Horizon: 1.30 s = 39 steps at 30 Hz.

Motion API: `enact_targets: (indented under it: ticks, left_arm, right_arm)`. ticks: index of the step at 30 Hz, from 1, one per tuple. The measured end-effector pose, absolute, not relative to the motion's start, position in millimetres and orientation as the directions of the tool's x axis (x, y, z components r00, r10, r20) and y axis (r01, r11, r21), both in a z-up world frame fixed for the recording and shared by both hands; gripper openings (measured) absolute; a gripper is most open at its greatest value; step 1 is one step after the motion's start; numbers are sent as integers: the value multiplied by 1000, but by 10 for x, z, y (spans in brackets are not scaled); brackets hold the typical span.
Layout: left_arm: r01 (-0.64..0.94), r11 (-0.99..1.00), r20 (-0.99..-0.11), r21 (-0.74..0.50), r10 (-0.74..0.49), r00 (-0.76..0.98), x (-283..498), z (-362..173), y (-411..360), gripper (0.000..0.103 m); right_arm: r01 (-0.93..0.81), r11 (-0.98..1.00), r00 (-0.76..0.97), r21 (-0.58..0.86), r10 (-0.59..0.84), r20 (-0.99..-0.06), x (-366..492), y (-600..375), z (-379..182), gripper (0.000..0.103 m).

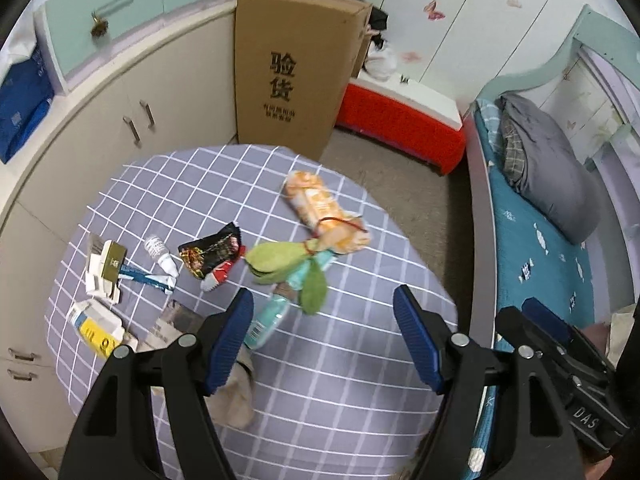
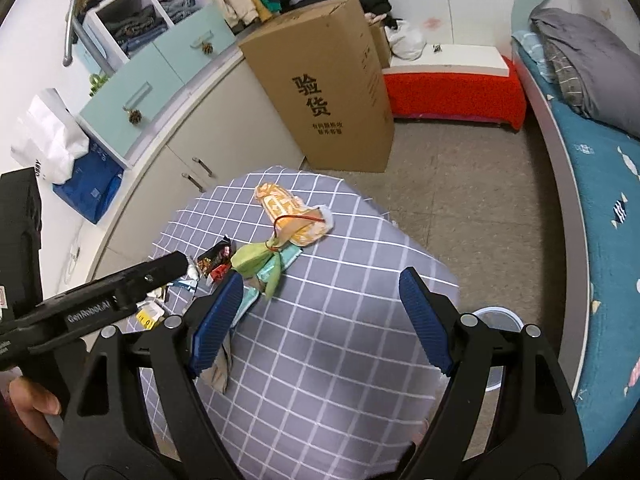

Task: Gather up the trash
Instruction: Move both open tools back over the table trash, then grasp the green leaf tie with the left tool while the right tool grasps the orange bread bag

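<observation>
Trash lies on a table with a grey checked cloth [image 1: 340, 360]: an orange snack wrapper [image 1: 320, 208], green leaf-like scraps [image 1: 280, 260], a teal bottle [image 1: 268, 320], a black snack packet [image 1: 212, 250], a small white bottle [image 1: 160, 254], small cartons [image 1: 104, 272] and a yellow-white box [image 1: 94, 326]. My left gripper [image 1: 324, 340] is open and empty above the near side of the cloth. My right gripper [image 2: 320, 320] is open and empty too; the wrapper [image 2: 288, 216] and leaves [image 2: 252, 260] lie ahead of it.
A tall cardboard box [image 1: 296, 72] stands on the floor behind the table. White cabinets [image 1: 120, 120] run along the left, a red-sided bench [image 1: 400, 120] stands at the back, a bed [image 1: 540, 240] at the right. A round bin rim [image 2: 498, 316] shows beside the table.
</observation>
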<state>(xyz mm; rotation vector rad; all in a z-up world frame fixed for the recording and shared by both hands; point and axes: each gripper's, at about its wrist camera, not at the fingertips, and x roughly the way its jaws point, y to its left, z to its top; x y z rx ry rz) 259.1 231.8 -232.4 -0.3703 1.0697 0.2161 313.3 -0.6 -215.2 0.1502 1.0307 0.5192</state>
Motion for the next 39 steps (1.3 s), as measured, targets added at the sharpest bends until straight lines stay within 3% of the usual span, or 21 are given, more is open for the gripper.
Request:
enact_targets:
  ticks: [17,19,21,22,24,26,31,39]
  left_arm:
    - [-156,972,-956,-176,-130,263,3364,-3544,2771,69]
    - [-131,972,-958,-193,-158,240,3413,-3647,2770,59]
    - [-125,972,-960,-198,-166,226,3439,-3713,2801,42]
    - [-127,970,-958,-207,-175,228,3446,-3730,2825,39]
    - [-146,964,-952,-222,-183,245,3443,-3743,2923,17]
    - [-180,947,-942,-265,-215,259,3432,-3742,3034,11]
    - [-269,920,-926,-284,-190,325,3336,-3596,3285,8]
    - [-447,863,-921,-237,-54,385,3116,-3316,3649,8]
  right_arm:
    - [-266,921,349,285,368,-862,3784,746,-2832,79]
    - [-258,924,343,283,362,-867,3841,771,-2883,79]
    - [-255,925,341,281,358,-869,3888,809,-2926,79]
    - [-256,926,339,278,356,-871,3906,838,-2946,79]
    - [-263,925,335,273,353,-874,3951,901,-2987,79]
    - [-272,924,328,271,353,-876,3986,966,-3028,79]
    - [-321,912,321,255,358,-877,4092,1220,-3100,79]
    - [-414,889,296,198,337,-894,4273,1606,-3309,79]
